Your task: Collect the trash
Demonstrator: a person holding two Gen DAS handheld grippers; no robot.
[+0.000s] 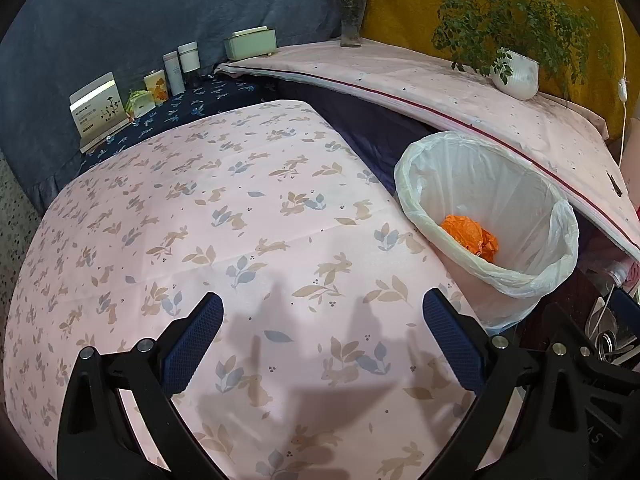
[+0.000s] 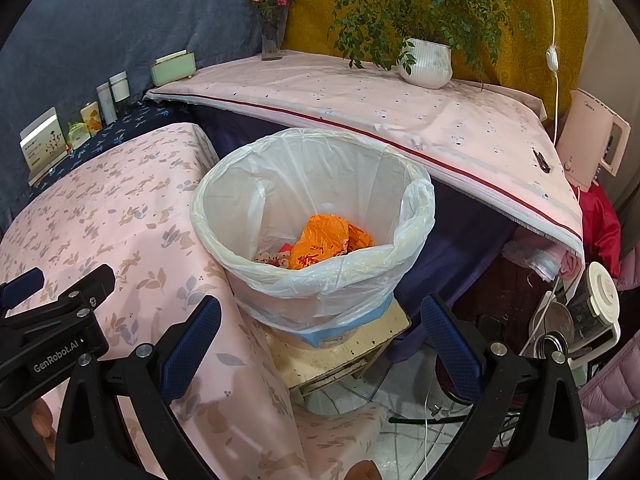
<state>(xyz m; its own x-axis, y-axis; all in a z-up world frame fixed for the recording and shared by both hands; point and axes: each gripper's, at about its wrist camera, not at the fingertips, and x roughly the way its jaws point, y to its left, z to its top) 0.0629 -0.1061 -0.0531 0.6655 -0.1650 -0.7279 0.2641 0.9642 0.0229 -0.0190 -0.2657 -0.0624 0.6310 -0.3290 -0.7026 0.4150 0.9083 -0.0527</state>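
Observation:
A trash bin (image 1: 520,276) lined with a white plastic bag stands to the right of the pink rabbit-print table (image 1: 240,220). Crumpled orange trash (image 1: 470,236) lies inside it. In the right wrist view the bin (image 2: 320,292) sits on a low wooden stool (image 2: 344,356), with the orange trash (image 2: 324,240) and small scraps in it. My left gripper (image 1: 322,340) is open and empty above the table. My right gripper (image 2: 320,340) is open and empty just in front of the bin. The left gripper's body (image 2: 52,320) shows at the left of the right wrist view.
A second pink-covered table (image 2: 400,108) behind the bin holds a potted plant (image 2: 426,62) and a flower vase (image 2: 274,40). Boxes and bottles (image 1: 176,68) line the blue wall. A kettle (image 2: 592,140), jars and cables (image 2: 560,320) crowd the right floor.

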